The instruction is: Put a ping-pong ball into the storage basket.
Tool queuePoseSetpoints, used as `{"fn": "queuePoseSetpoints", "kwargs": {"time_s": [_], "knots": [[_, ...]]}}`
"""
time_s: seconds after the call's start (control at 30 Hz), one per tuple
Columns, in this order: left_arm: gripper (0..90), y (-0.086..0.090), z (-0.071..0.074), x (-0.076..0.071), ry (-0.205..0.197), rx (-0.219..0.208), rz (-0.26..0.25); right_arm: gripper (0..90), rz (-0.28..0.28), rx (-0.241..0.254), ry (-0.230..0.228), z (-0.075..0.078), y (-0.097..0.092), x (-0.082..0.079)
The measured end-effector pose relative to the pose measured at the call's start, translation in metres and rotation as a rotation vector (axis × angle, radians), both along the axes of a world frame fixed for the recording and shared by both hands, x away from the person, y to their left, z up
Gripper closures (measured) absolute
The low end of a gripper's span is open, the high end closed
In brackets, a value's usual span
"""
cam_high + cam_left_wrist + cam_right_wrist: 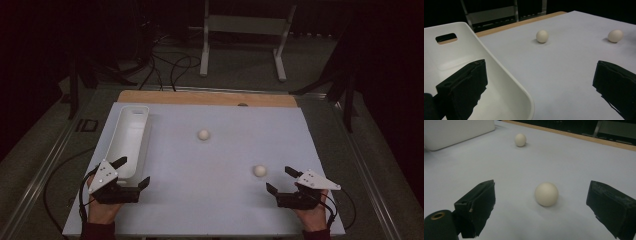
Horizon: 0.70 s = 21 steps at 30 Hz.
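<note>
Dim room, pale grey tabletop. Two small round cream-white balls: one just ahead of right tongs, in line with gap between wide, empty jaws; other farther off. Left tongs wide, empty, one jaw over one long white plastic tray.

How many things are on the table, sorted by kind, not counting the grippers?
White balls: 2, the near ball and the far ball
White tray: 1, the tray along the table's left edge
Total: 3
</note>
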<state>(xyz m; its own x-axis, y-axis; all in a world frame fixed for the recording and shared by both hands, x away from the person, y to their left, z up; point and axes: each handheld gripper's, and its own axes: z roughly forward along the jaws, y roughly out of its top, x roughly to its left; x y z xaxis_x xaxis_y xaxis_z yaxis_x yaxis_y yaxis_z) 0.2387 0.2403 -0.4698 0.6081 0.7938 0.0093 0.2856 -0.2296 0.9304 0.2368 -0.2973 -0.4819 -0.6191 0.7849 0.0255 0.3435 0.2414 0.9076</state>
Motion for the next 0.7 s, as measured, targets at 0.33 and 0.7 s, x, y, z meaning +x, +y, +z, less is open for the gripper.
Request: {"fn": "queuePoseSetpoints", "kwargs": {"time_s": [0.33, 0.7], "knots": [[0.0, -0.0013, 0.0003, 0.0011, 0.002, -0.004, -0.002, 8.3, -0.009, -0.005, 0.004, -0.0007, 0.0000, -0.0022], [0.0, -0.0080, 0.0039, 0.0006, -0.008, -0.010, -0.017, 8.3, -0.014, -0.019, 0.011, -0.0029, -0.0001, -0.0027]]}}
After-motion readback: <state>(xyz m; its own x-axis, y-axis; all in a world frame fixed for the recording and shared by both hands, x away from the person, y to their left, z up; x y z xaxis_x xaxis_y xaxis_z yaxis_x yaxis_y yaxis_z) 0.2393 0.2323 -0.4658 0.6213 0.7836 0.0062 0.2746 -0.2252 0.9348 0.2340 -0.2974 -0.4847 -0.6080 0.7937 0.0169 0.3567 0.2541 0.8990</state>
